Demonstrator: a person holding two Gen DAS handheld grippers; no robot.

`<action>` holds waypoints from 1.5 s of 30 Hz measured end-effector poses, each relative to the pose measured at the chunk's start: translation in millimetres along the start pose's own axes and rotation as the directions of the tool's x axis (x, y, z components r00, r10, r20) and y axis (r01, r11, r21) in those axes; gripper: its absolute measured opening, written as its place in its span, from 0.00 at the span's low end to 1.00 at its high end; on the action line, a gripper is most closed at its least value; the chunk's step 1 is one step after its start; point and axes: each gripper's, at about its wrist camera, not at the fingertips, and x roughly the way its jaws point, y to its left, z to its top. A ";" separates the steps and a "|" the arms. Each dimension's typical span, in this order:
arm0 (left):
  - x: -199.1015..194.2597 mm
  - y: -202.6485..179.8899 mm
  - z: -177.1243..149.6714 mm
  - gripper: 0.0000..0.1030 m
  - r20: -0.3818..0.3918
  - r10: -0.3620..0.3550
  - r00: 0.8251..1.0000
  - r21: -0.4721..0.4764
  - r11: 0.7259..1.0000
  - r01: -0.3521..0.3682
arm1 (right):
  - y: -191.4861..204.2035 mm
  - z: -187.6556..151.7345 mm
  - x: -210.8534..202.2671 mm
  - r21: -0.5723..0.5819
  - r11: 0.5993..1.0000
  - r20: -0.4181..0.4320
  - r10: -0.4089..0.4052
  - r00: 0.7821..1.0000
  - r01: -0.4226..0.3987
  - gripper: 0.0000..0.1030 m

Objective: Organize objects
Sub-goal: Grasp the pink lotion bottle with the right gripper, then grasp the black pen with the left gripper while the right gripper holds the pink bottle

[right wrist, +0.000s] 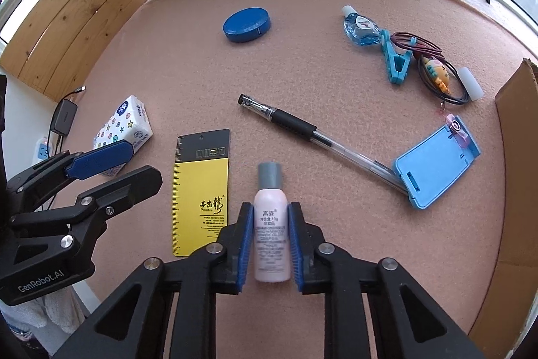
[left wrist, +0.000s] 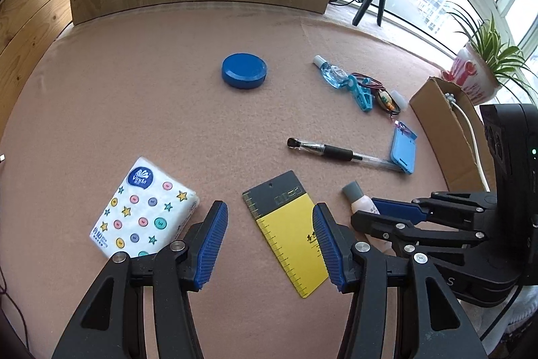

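Gripping the pink bottle point(right wrist: 271, 234), the right tool point(right wrist: 271, 244) sits beside the ruler card's point(right wrist: 201, 190) edge.

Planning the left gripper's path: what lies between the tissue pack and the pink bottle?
The yellow ruler card lies between the tissue pack and pink bottle, clearest in the right wrist view.

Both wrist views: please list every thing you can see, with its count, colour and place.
lotion bottle: 1, pink, grey cap, between right fingers
ruler card: 1, yellow and black, left of bottle
tissue pack: 1, white, left side
pen: 1, clear and black, centre
round tin: 1, blue, far centre
phone stand: 1, light blue, right
drop bottle: 1, blue, far right
clip: 1, light blue, beside drop bottle
cardboard box: 1, brown, right edge
left gripper: open
right gripper: closing around bottle
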 end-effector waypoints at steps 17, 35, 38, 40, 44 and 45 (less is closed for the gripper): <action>57.9 -54.1 74.7 0.57 -0.072 -0.057 0.996 0.184 0.981 0.069 | -66.8 -46.9 -34.3 0.223 0.974 0.025 -0.042 0.999 0.035 0.18; 67.3 -90.0 28.4 0.57 -0.223 -0.017 0.975 0.395 0.913 0.106 | -82.0 -61.4 -43.5 0.326 0.945 0.062 -0.042 0.997 0.019 0.18; 65.4 -100.5 17.6 0.57 -0.211 0.040 0.977 0.478 0.876 0.067 | -82.7 -59.6 -42.8 0.330 0.944 0.065 -0.036 0.997 0.013 0.18; 65.9 -104.7 15.2 0.57 -0.206 0.056 0.977 0.502 0.863 0.057 | -82.7 -58.7 -42.5 0.329 0.944 0.066 -0.034 0.997 0.010 0.18; 68.5 -105.6 20.1 0.57 -0.206 0.052 0.977 0.483 0.874 0.056 | -83.5 -60.3 -43.3 0.334 0.943 0.066 -0.026 0.997 0.002 0.18; 69.0 -106.8 21.0 0.56 -0.202 0.053 0.978 0.484 0.874 0.052 | -84.3 -61.0 -43.6 0.336 0.942 0.066 -0.022 0.998 -0.002 0.18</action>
